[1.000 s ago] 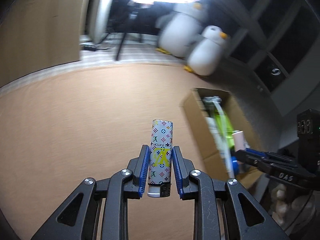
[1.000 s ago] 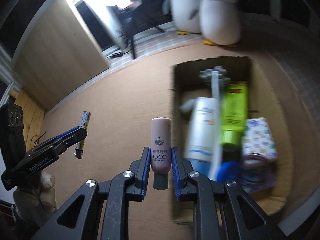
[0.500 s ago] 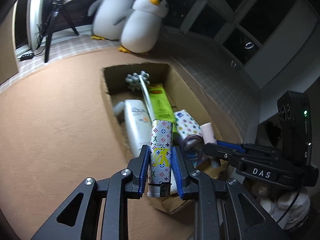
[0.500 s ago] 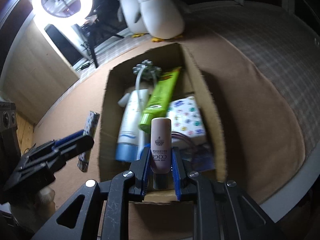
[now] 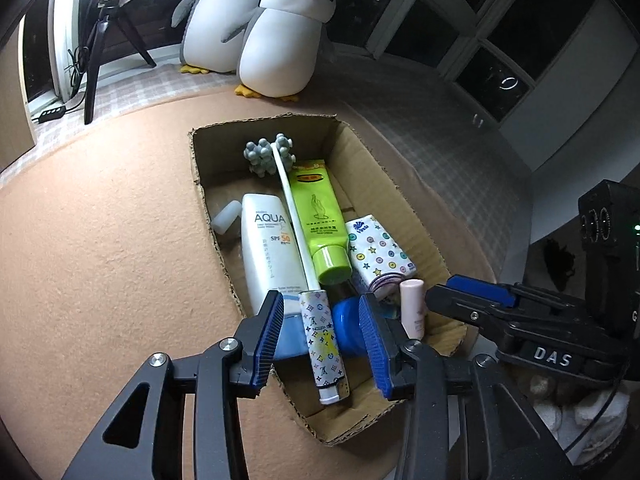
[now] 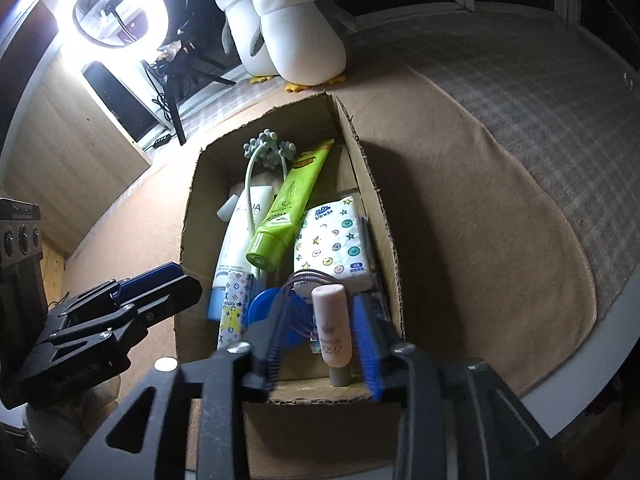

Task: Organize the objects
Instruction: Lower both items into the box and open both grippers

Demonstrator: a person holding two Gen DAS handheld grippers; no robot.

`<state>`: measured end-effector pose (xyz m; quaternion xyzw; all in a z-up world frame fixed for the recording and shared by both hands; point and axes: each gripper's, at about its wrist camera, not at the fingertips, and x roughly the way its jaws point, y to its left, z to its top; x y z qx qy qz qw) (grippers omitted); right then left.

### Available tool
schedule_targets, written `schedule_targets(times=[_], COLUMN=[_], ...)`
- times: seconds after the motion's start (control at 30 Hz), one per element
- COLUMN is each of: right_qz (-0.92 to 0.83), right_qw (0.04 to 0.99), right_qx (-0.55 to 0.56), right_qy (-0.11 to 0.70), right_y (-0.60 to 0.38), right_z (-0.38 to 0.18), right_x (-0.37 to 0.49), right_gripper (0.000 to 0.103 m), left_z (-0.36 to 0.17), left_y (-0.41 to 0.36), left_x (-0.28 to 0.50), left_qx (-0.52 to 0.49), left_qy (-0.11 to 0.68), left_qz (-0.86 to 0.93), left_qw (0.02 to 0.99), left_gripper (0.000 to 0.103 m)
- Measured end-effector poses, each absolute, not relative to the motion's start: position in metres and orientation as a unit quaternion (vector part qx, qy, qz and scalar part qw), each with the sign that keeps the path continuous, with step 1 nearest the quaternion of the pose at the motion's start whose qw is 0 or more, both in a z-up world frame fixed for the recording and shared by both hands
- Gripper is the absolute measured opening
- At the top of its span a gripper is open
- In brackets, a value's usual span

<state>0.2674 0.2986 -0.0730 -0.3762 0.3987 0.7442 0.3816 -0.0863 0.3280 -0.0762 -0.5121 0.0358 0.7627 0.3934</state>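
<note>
An open cardboard box lies on the tan mat. My left gripper hangs over its near end, jaws opening. The patterned lighter stands loose between the pads, leaning on the things in the box and touching neither pad. My right gripper is over the near right corner, jaws opening too. The pink tube stands free between its pads. In the box lie a white sunscreen bottle, a green tube, a tissue pack and a grey massager.
Two penguin plush toys sit beyond the box. A ring light on a tripod stands at the back left. The mat's edge curves down on the right, with checked cloth beyond.
Both grippers swung over the box, then their jaws parted. The lighter and the pink tube, gripped before, now sit loose inside the box.
</note>
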Motion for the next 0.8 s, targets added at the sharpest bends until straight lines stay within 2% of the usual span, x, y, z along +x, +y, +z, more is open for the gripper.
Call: schedule_targets(times=[0.2, 0.27, 0.33, 0.4, 0.57, 0.67, 0.8], right_qz=[0.746, 0.746, 0.747, 0.748, 0.753, 0.758, 0.765], right_qw=[0.381, 0.382, 0.383, 0.383, 0.381, 0.376, 0.368], right_qx=[-0.376, -0.376, -0.377, -0.376, -0.376, -0.378, -0.380], right_qy=[0.396, 0.394, 0.392, 0.390, 0.382, 0.377, 0.368], right_y=[0.296, 0.295, 0.293, 0.291, 0.286, 0.281, 0.272], right_z=[-0.071, -0.070, -0.070, -0.068, -0.063, -0.060, -0.055], right_x=[0.265, 0.264, 0.262, 0.261, 0.250, 0.239, 0.221], right_gripper=[0.041, 0.041, 0.042, 0.045, 0.052, 0.055, 0.065], left_z=[-0.074, -0.072, -0.070, -0.066, -0.055, -0.047, -0.039], left_y=[0.321, 0.318, 0.312, 0.306, 0.284, 0.266, 0.239], left_x=[-0.086, -0.086, -0.087, -0.087, -0.088, -0.089, -0.092], left_qx=[-0.510, -0.508, -0.506, -0.503, -0.490, -0.480, -0.471], left_qy=[0.038, 0.041, 0.039, 0.039, 0.037, 0.037, 0.035], left_qz=[0.770, 0.773, 0.778, 0.784, 0.800, 0.813, 0.829], left_qw=[0.383, 0.378, 0.370, 0.362, 0.344, 0.328, 0.301], left_gripper=[0.047, 0.056, 0.059, 0.060, 0.076, 0.079, 0.083])
